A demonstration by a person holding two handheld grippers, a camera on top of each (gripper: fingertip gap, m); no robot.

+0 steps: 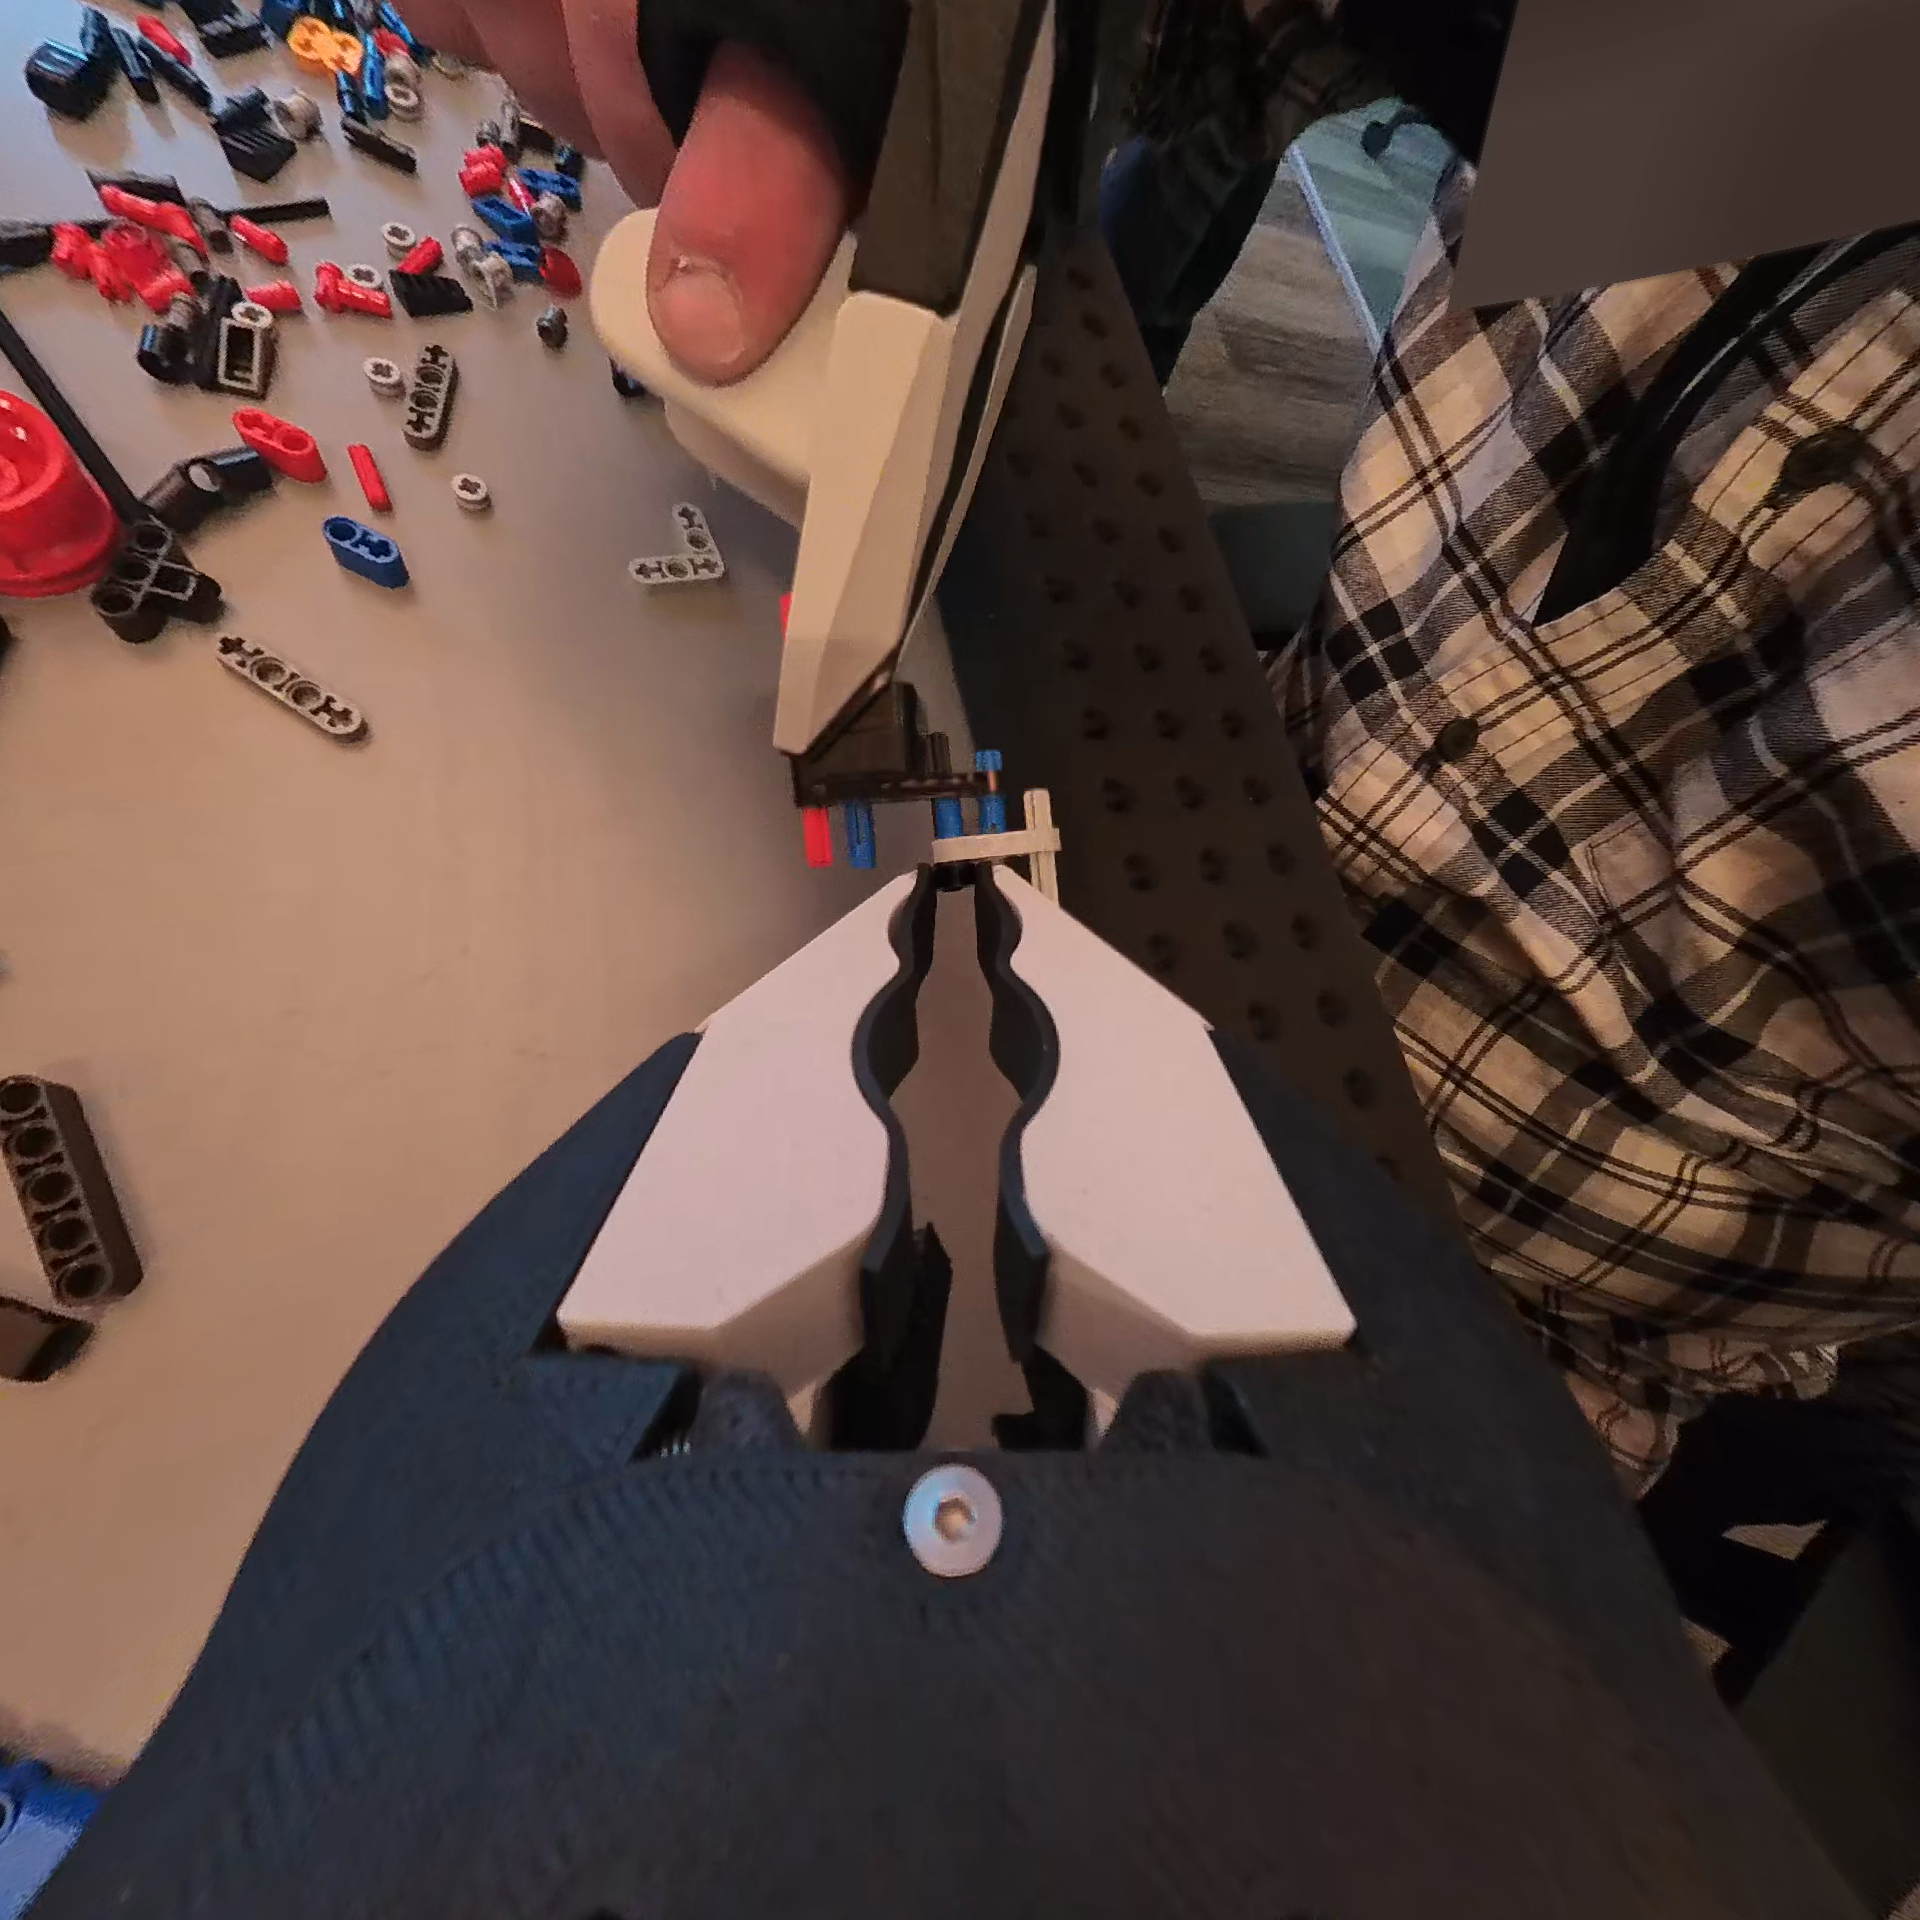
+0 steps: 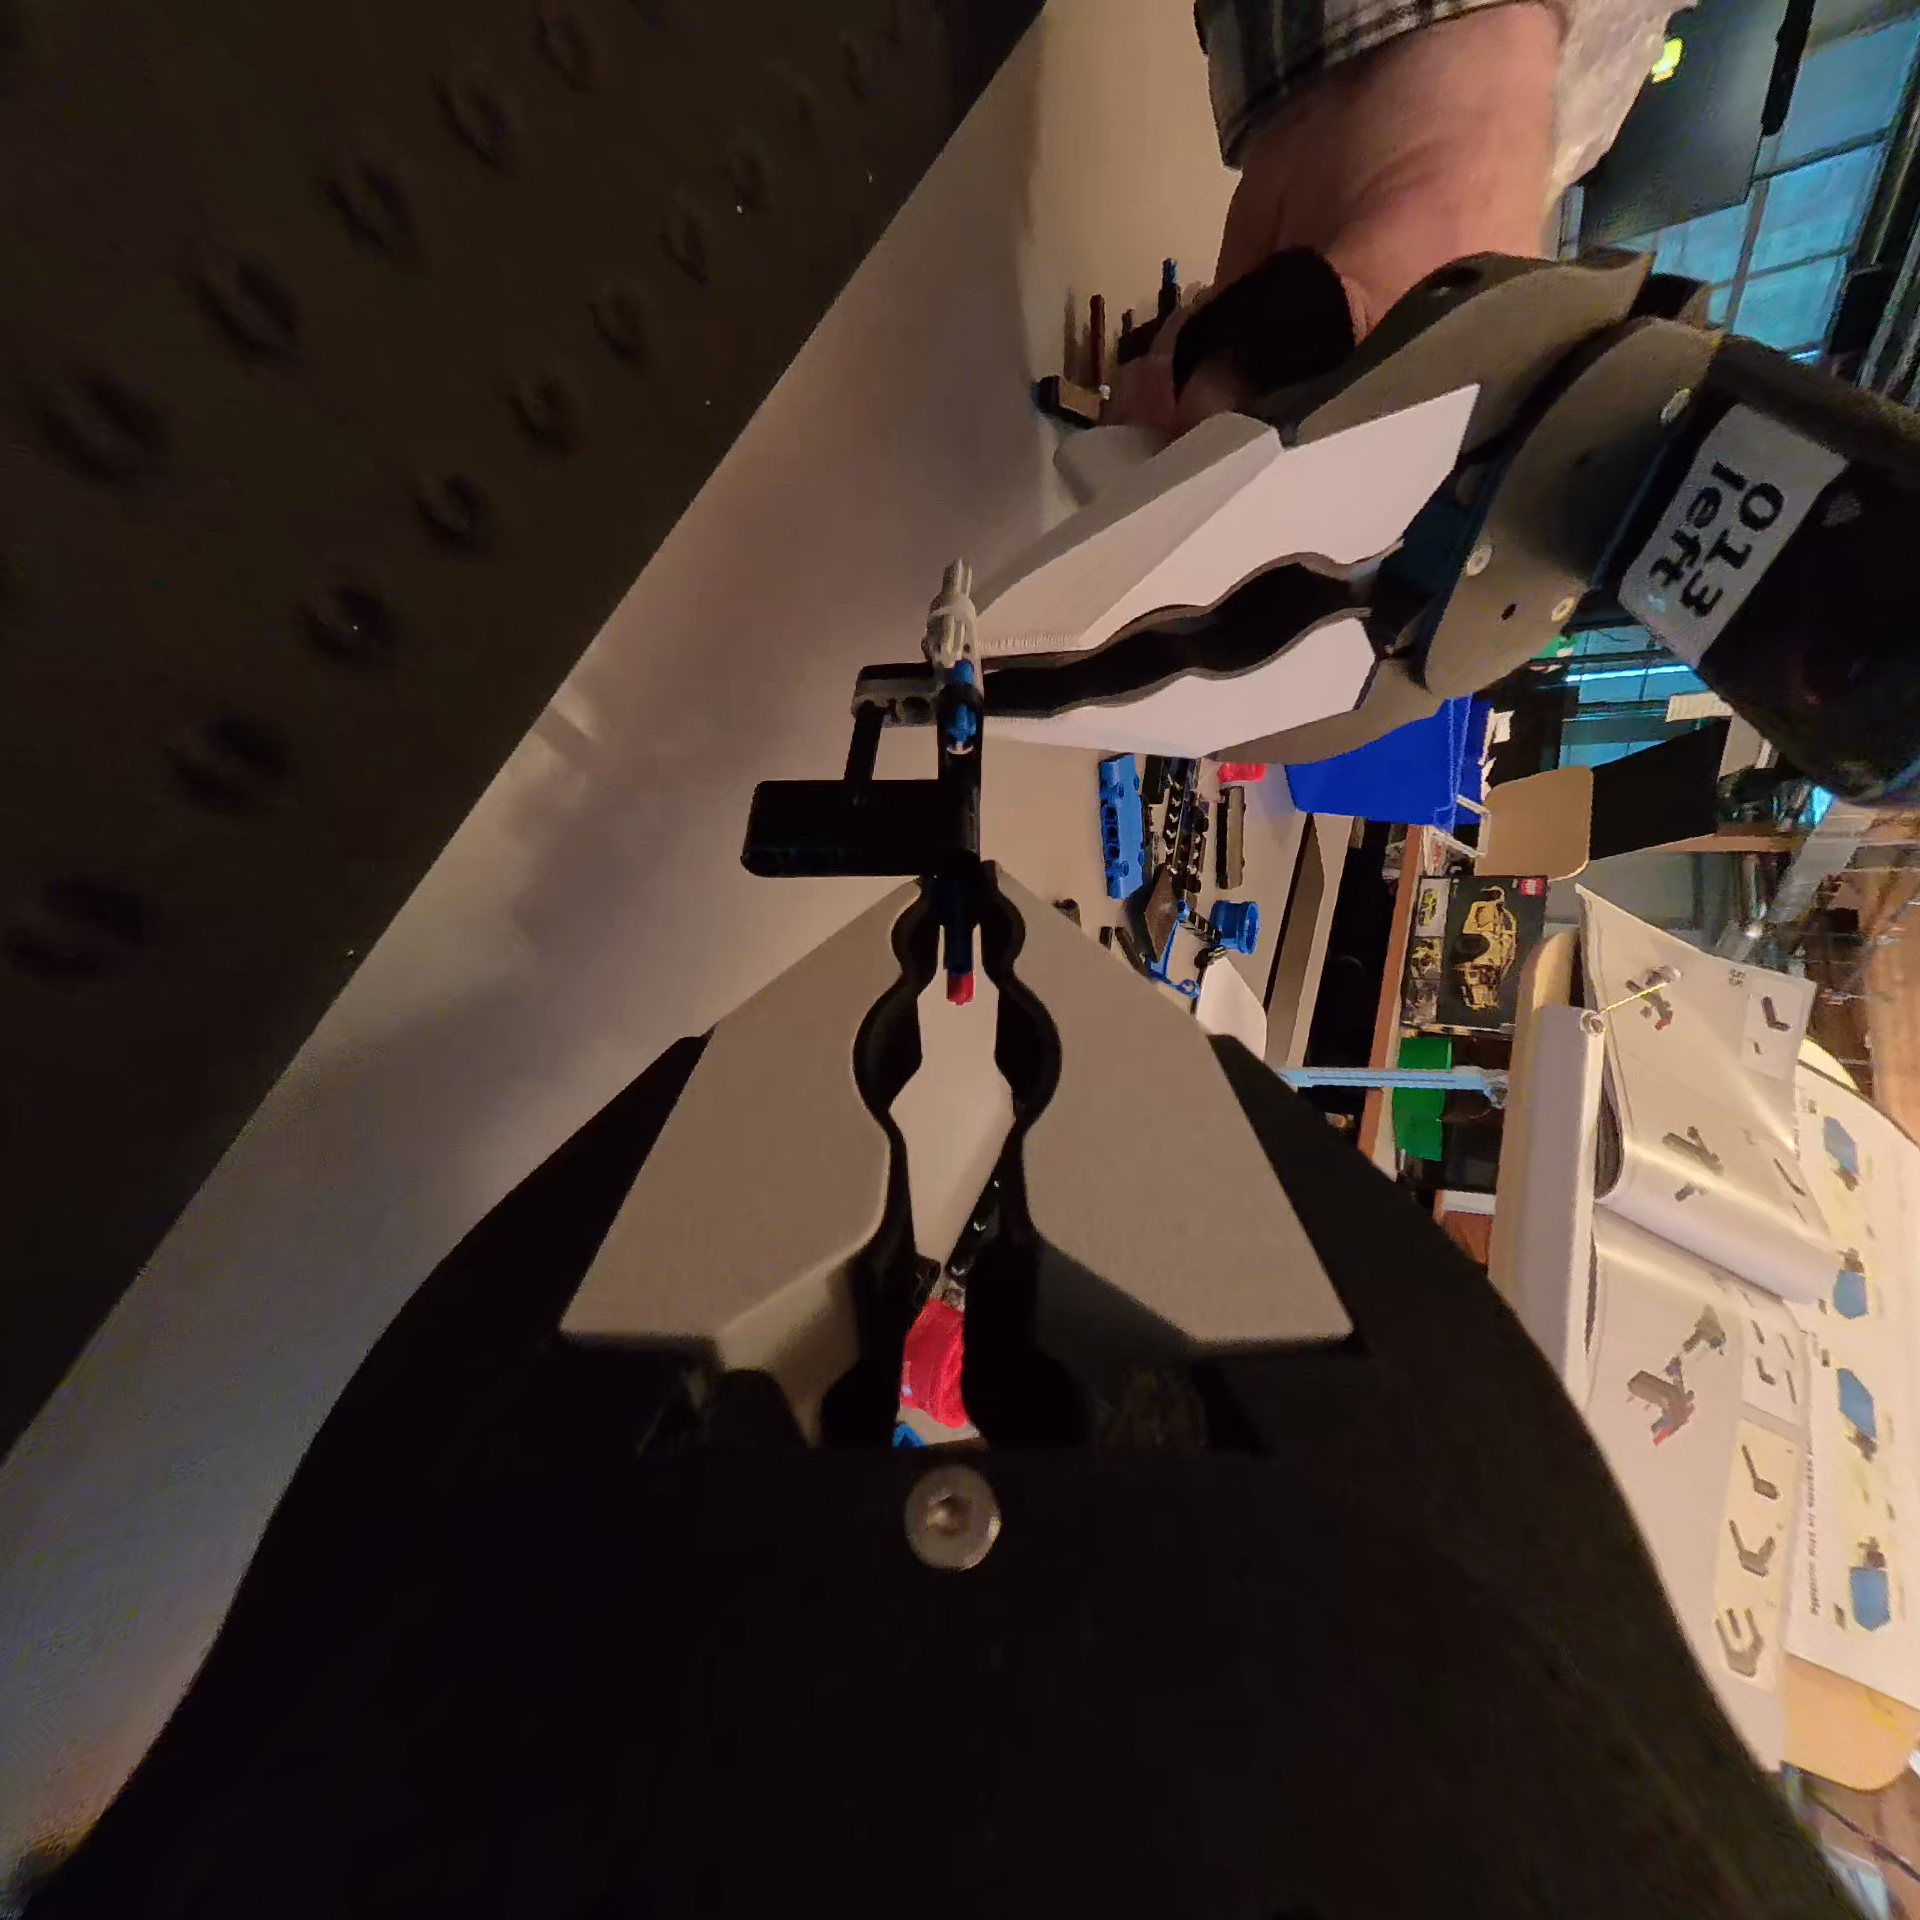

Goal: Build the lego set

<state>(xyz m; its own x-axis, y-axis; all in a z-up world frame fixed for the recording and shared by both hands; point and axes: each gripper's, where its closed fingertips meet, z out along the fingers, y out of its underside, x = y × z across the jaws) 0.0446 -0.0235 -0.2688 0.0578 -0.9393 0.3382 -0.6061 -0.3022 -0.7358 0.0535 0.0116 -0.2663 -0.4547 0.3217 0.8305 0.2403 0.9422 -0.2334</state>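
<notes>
Both grippers hold the black sub-assembly (image 2: 883,800) mid-air above the worktop (image 1: 499,935): right gripper (image 2: 951,883) jaws clenched on its frame, left gripper (image 1: 951,878) jaws pinching the white connector (image 1: 997,844); light, rigid, pins pop loose, so grip beams.

The left wrist view looks steeply down over its white-fingered left gripper (image 1: 951,881) at the grey tabletop (image 1: 468,935), close in. The right wrist view is rolled sideways. Both share the small black-and-blue brick assembly (image 2: 904,790).
</notes>
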